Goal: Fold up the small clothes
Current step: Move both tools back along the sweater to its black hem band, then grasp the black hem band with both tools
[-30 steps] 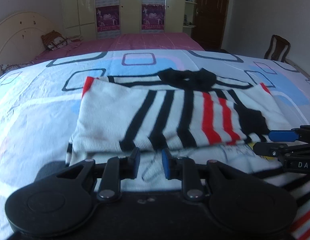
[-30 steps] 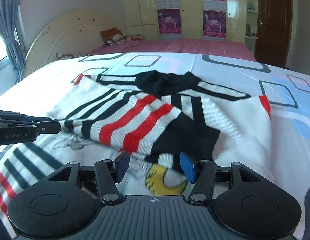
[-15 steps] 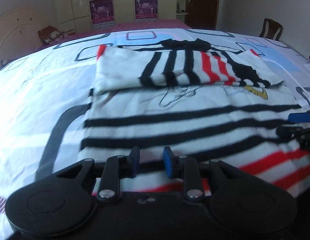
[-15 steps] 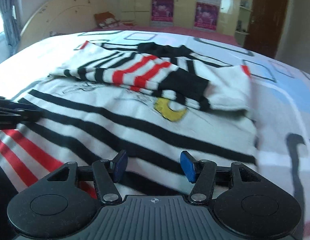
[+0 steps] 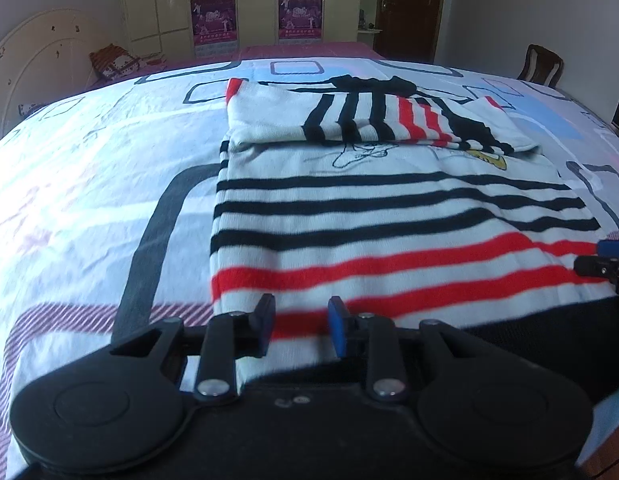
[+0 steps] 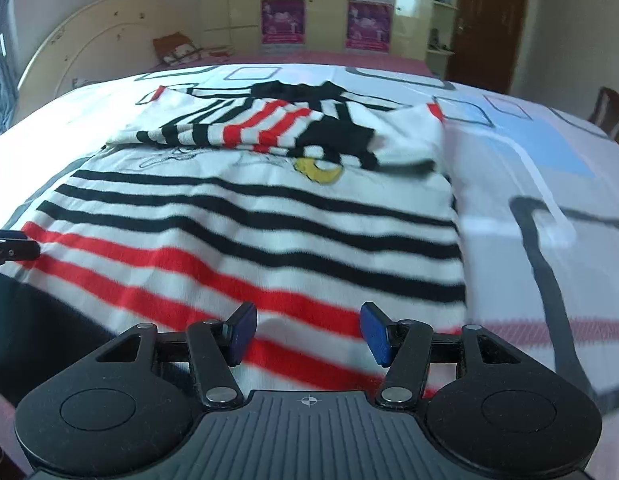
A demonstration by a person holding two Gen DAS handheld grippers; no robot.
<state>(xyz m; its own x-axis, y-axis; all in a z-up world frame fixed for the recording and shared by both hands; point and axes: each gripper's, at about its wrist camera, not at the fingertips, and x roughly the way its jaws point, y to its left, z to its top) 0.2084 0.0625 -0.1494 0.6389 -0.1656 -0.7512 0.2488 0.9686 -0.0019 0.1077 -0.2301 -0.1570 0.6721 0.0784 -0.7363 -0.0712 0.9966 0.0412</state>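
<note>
- Striped sweater (image 5: 389,216): a white knit garment with black and red horizontal bands. It lies flat on the bedsheet (image 5: 89,184). Both sleeves are folded across the chest, forming a layered band at the far end near the black collar (image 5: 369,82).
- Print: a thin line drawing and a yellow patch (image 6: 319,170) show on the chest just below the folded sleeves.
- Texture: fine ribbed knit; the black hem band (image 6: 25,312) is thicker and sits at the near edge.
- Bedsheet: thin, lightly creased cotton, white with rounded-rectangle outlines in dark grey, blue and pink.
- Left gripper (image 5: 300,326): black plastic linkage, blue pads. The jaws have just been opening; a narrow gap stands between the pads. The pads hang over the lowest red stripes near the hem; nothing is clamped.
- Right gripper (image 6: 307,332): same build, jaws parted wider, pads over the red stripes at the hem, no cloth pinched.
- Background: a curved cream headboard (image 6: 89,40), glossy wardrobe doors (image 5: 161,0) with posters, a dark wooden door (image 6: 489,20).
</note>
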